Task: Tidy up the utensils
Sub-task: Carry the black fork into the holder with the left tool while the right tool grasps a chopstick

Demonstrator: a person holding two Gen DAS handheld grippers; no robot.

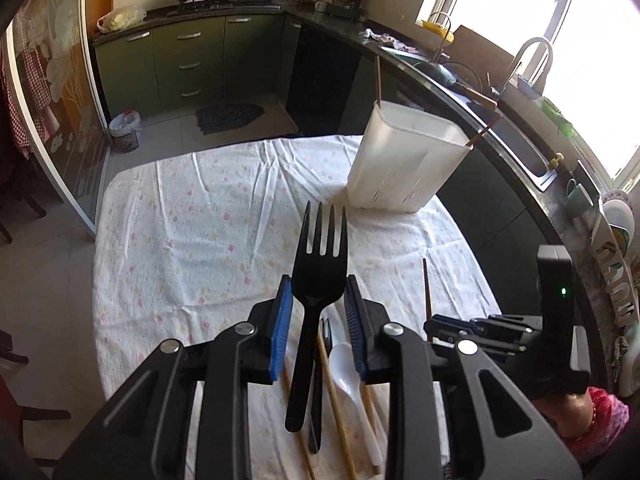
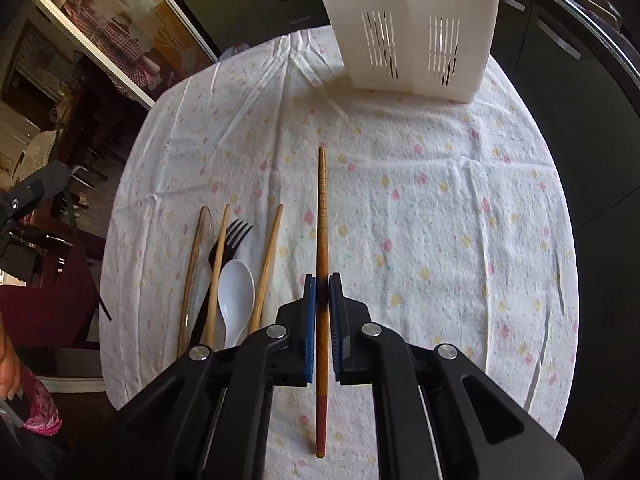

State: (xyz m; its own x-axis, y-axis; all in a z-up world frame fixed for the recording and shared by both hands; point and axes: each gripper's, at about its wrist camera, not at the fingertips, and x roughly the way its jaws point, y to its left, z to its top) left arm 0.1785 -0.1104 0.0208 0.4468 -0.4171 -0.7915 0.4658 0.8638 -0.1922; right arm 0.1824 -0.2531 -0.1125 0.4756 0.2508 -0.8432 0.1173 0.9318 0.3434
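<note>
Left gripper [image 1: 318, 308] clamping black fork [image 1: 316, 280], right gripper [image 2: 322, 300] clamping chopstick [image 2: 322, 240]

Chopstick [image 2: 322, 216] in right hand-held gripper [image 2: 322, 280]

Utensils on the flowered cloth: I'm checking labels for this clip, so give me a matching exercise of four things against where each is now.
Things
1. raised black fork
2. reddish-brown chopstick
3. white spoon
4. white slotted holder

Places
A. stands upright at the far side of the cloth
B. held in the left hand-held gripper
C. lies on the cloth among pale chopsticks
D. held in the right hand-held gripper

Pairs: 1-B, 2-D, 3-C, 4-A
</note>
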